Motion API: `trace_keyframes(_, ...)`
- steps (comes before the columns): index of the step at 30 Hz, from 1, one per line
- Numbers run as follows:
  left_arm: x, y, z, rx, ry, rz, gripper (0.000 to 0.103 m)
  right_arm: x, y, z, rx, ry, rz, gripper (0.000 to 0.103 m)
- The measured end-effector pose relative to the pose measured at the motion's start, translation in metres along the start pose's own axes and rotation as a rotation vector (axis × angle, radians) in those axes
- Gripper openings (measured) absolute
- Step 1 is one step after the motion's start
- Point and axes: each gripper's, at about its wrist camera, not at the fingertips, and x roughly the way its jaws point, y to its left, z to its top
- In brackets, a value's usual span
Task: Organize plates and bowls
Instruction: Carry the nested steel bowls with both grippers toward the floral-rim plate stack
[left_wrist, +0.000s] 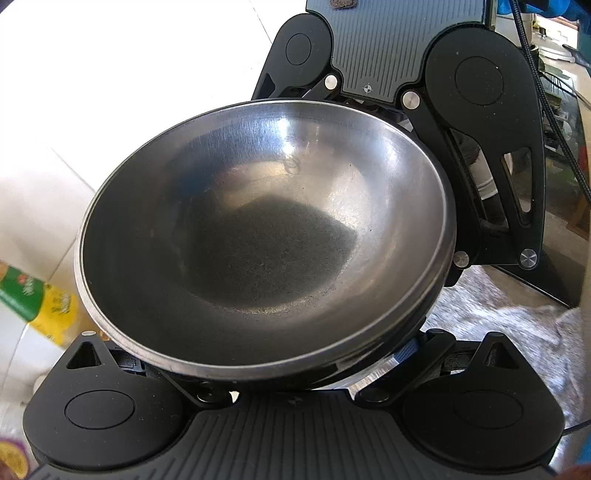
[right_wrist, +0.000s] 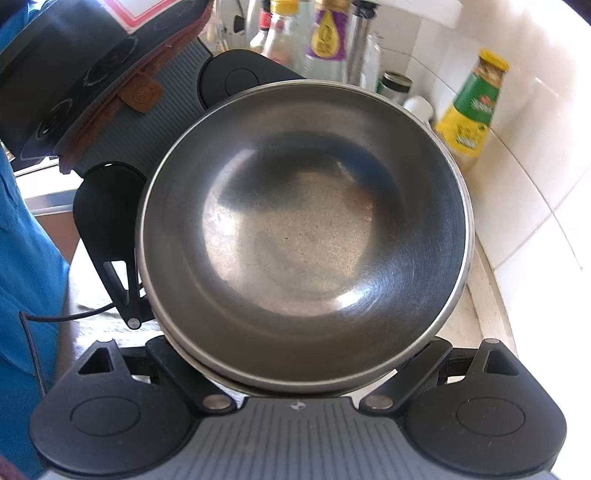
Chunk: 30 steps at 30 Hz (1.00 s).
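Plainly, neither camera shows its own fingertips: the steel bowl (left_wrist: 266, 229) covers them in both views. Each view does show one finger of the opposite tool. The right gripper (right_wrist: 295, 402) has a finger (left_wrist: 517, 192) running down the right side of the left wrist view, just outside the bowl's wall. The left gripper (left_wrist: 280, 402) has a finger (right_wrist: 110, 229) at the left of the right wrist view, likewise beside the wall. Both sets of jaws therefore stand spread wide around the bowl from opposite sides, but whether the pads press on the metal cannot be told.

The bowl fills the middle of both frames, mouth up, between the two tools and above a pale cloth (left_wrist: 498, 325). A second rim (right_wrist: 184, 354) shows just under the first at the lower left of the right wrist view, so there appear to be two bowls, one nested in the other. No plates are in view.

Thin steel like this is probably light and stiff, and will not break, but it is smooth and likely to slip. The rolled rim or the outer wall just under it is the sensible hold, and the nested pair may slide apart if tipped.

Farther out, one green-and-yellow bottle (right_wrist: 472, 107) stands against the tiled wall (right_wrist: 535, 184) at the upper right, and a blue sleeve (right_wrist: 22, 258) fills the left edge.
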Motion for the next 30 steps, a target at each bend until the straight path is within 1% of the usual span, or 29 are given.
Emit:
trace_keyframes(6,-0.028,0.001,-0.016,-0.021,-0.003,0.034,0.1,-0.006,0.03,0.024,-0.033,0.001,0.003,0.093)
trace_keyframes(9,-0.042,-0.002,-0.031,-0.042,0.002,0.051,0.1,-0.004,0.045,0.037,-0.05,0.005,0.014,0.093)
trace_keyframes(14,-0.068,-0.008,-0.055,-0.076,0.031,0.07,0.1,0.006,0.072,0.061,-0.077,-0.003,0.054,0.093)
trace_keyframes(18,-0.08,-0.01,-0.074,-0.096,0.056,0.085,0.1,0.016,0.091,0.076,-0.09,-0.013,0.079,0.093)
trace_keyframes(24,-0.09,-0.014,-0.098,-0.117,0.085,0.079,0.1,0.031,0.115,0.089,-0.09,-0.014,0.112,0.093)
trace_keyframes(30,-0.097,-0.011,-0.116,-0.131,0.107,0.063,0.1,0.045,0.124,0.1,-0.075,-0.009,0.142,0.093)
